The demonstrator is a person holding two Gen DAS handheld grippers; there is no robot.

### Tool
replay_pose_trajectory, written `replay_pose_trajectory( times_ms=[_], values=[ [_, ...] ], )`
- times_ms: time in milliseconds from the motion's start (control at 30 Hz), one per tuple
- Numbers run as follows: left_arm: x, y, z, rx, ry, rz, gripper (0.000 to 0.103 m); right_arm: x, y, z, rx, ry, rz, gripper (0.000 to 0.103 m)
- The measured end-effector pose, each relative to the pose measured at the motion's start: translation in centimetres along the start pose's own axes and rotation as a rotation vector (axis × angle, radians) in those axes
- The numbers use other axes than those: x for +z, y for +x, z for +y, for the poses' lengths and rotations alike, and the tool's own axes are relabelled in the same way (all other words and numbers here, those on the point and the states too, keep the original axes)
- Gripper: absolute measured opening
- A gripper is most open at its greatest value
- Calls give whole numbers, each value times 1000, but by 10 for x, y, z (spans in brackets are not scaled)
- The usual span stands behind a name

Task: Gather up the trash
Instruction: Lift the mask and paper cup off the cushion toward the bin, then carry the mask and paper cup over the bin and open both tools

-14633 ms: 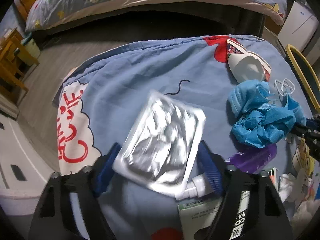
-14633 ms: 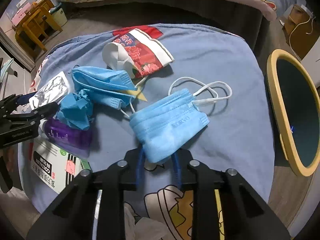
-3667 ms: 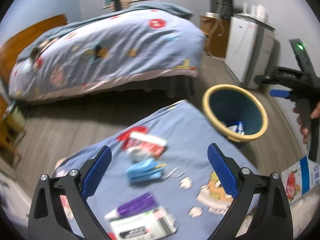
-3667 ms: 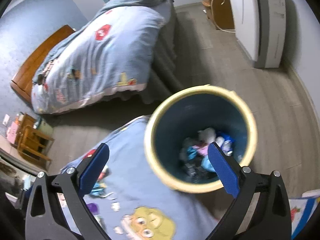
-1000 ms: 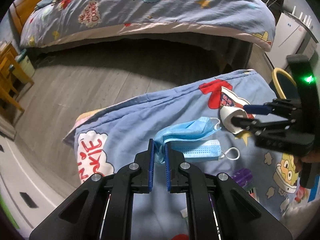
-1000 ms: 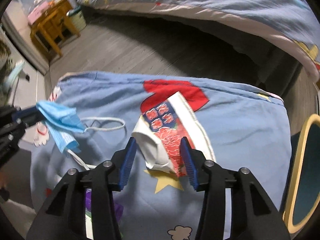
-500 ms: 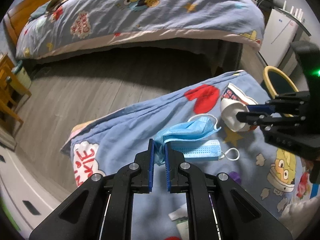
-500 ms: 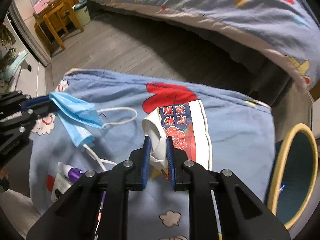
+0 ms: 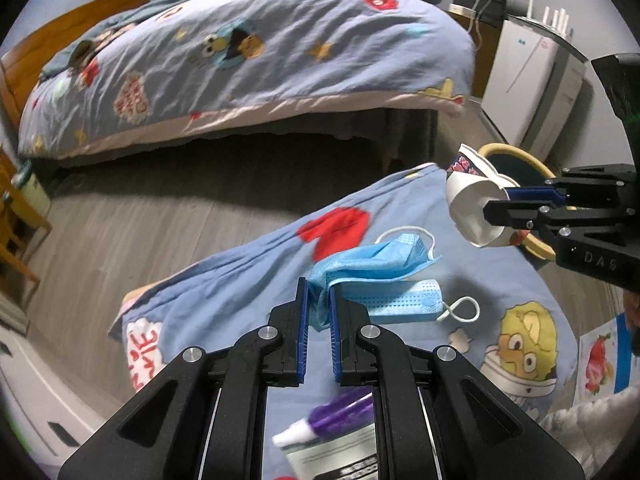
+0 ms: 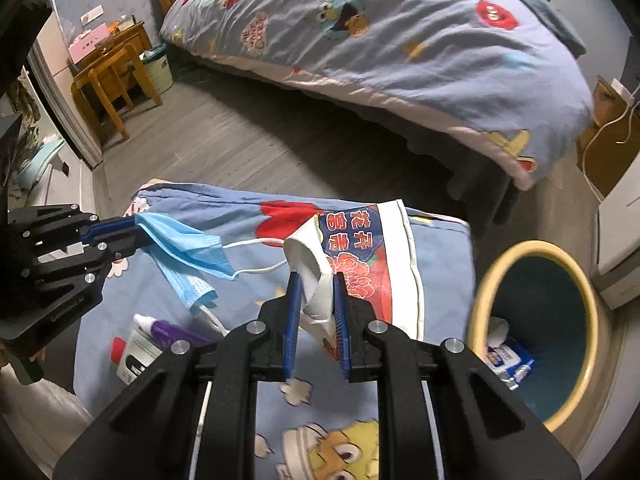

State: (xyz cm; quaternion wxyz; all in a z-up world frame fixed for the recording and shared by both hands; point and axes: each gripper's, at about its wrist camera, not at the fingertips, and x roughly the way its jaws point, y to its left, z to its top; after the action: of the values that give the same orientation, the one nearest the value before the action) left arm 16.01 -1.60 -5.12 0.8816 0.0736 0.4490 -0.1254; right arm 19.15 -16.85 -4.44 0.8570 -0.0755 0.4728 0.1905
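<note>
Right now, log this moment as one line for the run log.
left gripper: shut on blue masks | right gripper: shut on crushed paper cup | both lifted | bin: right of blanket | tube: on blanket

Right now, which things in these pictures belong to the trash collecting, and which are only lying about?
Belongs to the job:
- blue pleated face masks, in the left tongs
- crushed white paper cup with red print, in the right tongs
- yellow-rimmed dark bin

Lying about:
- purple tube with white cap
- large bed
- wooden chair
</note>
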Motion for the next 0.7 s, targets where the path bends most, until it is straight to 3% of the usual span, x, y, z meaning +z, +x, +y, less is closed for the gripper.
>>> replay_pose_trajectory(
  times_ms=[700],
  values=[
    [21, 20, -126, -99, 153, -11, 10, -44, -27, -130, -49, 219, -27, 15]
  ],
)
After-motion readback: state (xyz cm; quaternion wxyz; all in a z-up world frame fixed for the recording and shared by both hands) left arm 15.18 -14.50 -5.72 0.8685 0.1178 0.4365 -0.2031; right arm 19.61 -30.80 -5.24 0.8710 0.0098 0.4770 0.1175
